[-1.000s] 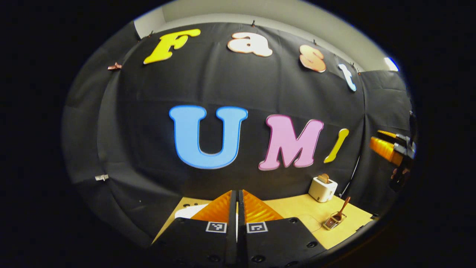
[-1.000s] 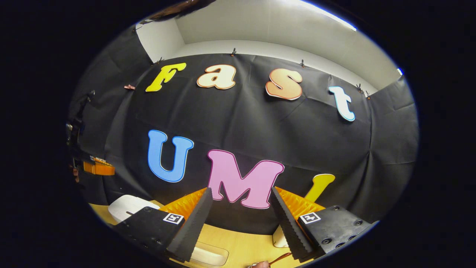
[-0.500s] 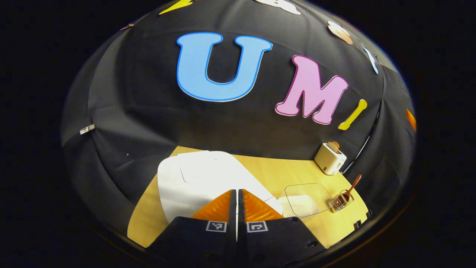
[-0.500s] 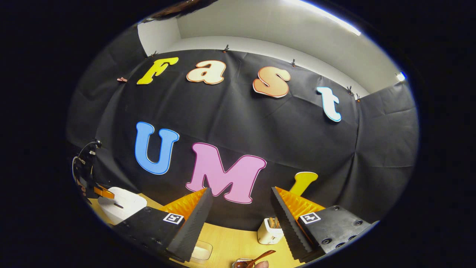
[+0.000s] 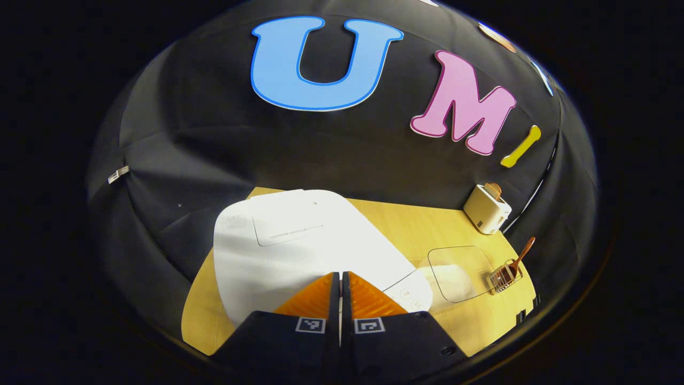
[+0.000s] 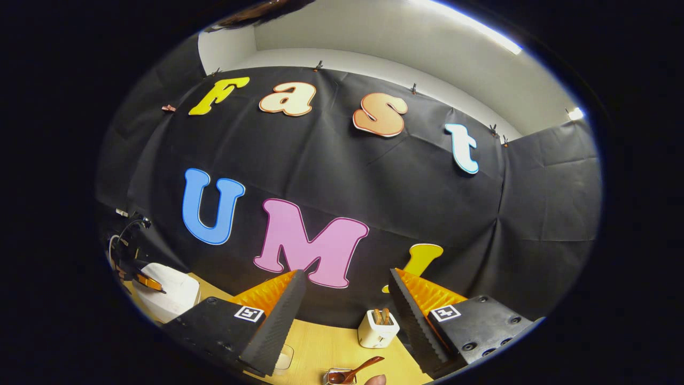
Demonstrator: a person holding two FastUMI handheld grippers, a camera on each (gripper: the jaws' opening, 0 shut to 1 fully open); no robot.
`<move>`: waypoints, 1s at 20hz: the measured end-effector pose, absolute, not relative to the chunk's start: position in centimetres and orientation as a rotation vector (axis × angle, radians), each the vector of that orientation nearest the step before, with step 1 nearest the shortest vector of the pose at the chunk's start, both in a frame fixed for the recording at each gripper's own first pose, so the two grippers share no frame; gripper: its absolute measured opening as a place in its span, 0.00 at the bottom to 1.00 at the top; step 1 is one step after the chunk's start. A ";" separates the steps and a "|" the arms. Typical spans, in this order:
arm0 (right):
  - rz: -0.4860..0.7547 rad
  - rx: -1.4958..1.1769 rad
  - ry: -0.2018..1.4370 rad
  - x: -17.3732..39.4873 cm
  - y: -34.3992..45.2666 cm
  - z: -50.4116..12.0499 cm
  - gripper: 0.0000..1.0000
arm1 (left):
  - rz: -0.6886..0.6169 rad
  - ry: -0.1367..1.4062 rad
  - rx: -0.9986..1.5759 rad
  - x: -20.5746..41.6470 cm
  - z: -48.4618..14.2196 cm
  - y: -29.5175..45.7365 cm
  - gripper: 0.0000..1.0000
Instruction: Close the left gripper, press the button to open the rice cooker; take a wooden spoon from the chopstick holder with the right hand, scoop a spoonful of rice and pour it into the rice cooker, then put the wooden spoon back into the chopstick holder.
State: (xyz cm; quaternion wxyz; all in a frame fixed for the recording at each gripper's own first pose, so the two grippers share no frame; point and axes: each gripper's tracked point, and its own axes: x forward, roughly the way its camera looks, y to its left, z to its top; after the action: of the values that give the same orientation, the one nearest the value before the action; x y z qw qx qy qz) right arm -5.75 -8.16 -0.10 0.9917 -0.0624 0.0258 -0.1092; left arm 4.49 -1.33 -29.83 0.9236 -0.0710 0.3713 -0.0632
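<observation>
**Cooker lid down, button not yet pressed**

The cooker (image 5: 299, 246) sits white and large in the lower middle of the left gripper view, on the table (image 5: 406, 224), its lid down. My left gripper (image 5: 340, 283) hangs above its front edge with the fingers pressed together, holding nothing; the button panel (image 5: 409, 294) lies just right of the tips. I judge the closing step done and the press next.

Right of the cooker is a clear tray (image 5: 459, 270) with rice, then the toaster (image 5: 486, 208) farther back, then the holder (image 5: 502, 275) with the spoon (image 5: 521, 254) leaning in it, untouched.

In the right gripper view my right gripper (image 6: 342, 299) stands wide open and empty, the spoon (image 6: 355, 370) at the bottom edge below the tips. Scooping, pouring and returning all remain.
</observation>
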 end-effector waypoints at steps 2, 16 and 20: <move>-0.223 -0.126 0.052 -5.8 -8.4 -0.2 0.97 | -0.127 0.777 -0.150 4.6 -30.1 -1.3 0.05; -0.213 -0.109 0.053 -5.6 -8.3 -0.3 0.97 | -0.140 0.806 -0.161 4.3 -30.8 -1.4 0.06; -0.223 -0.116 0.051 -6.1 -8.7 -0.1 0.97 | -0.121 0.690 -0.146 5.7 -27.2 -1.0 0.06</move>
State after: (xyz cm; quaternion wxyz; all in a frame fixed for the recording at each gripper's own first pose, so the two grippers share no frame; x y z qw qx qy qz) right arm -6.07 -8.70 -0.07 0.9918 -0.0578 0.0253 -0.1113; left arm 5.69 -0.96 -27.18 0.9367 -0.0716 0.3376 -0.0590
